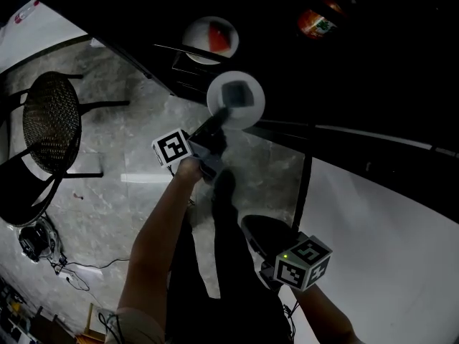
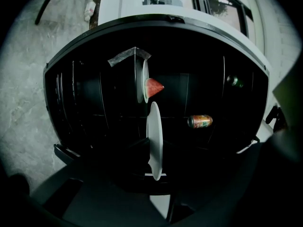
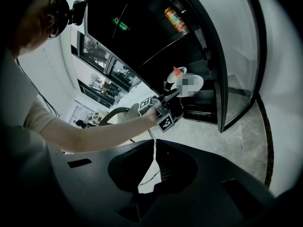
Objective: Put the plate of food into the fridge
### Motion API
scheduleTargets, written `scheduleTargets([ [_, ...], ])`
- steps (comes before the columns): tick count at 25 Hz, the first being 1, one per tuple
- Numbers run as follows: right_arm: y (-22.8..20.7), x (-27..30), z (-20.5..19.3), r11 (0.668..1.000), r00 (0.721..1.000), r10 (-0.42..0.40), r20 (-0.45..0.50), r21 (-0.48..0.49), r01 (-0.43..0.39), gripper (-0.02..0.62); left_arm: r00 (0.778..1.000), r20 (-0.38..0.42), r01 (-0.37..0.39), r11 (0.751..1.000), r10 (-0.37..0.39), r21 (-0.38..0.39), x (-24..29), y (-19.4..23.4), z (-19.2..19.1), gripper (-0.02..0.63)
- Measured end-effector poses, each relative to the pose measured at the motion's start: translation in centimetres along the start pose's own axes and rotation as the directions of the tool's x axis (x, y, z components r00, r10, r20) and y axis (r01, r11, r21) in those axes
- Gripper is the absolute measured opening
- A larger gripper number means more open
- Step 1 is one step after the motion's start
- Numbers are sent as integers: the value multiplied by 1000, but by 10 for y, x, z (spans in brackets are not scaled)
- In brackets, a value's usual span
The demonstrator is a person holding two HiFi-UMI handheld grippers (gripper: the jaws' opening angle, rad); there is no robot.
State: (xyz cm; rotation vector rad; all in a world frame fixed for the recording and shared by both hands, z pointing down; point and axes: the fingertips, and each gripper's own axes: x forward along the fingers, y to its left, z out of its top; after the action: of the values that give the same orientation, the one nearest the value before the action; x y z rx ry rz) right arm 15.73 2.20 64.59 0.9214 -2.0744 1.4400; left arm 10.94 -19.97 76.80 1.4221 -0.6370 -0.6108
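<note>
My left gripper is shut on the rim of a white plate and holds it out level at the mouth of the dark open fridge. In the left gripper view that plate stands edge-on between the jaws of the left gripper. I cannot make out what lies on it. Deeper inside, a second white plate carries a red watermelon wedge. My right gripper hangs low at the right, shut and empty, tilted down at the floor; its jaws meet.
An orange drink can and a green bottle lie on the fridge shelves. The fridge's glass door stands open at the right. A round wicker chair stands on the marble floor to the left, with cables near it.
</note>
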Motion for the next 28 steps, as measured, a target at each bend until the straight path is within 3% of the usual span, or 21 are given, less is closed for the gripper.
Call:
scheduleTargets([
  [15,-7,-2,-2,1000,1000,3,-5,5,-3,28,999,45,-27,999,28,-20,19,18,7,40],
  [28,-10,-4,-3,1000,1000,0,3,13,0,28,995,33,-91,996,91,1,40,27,11,41],
])
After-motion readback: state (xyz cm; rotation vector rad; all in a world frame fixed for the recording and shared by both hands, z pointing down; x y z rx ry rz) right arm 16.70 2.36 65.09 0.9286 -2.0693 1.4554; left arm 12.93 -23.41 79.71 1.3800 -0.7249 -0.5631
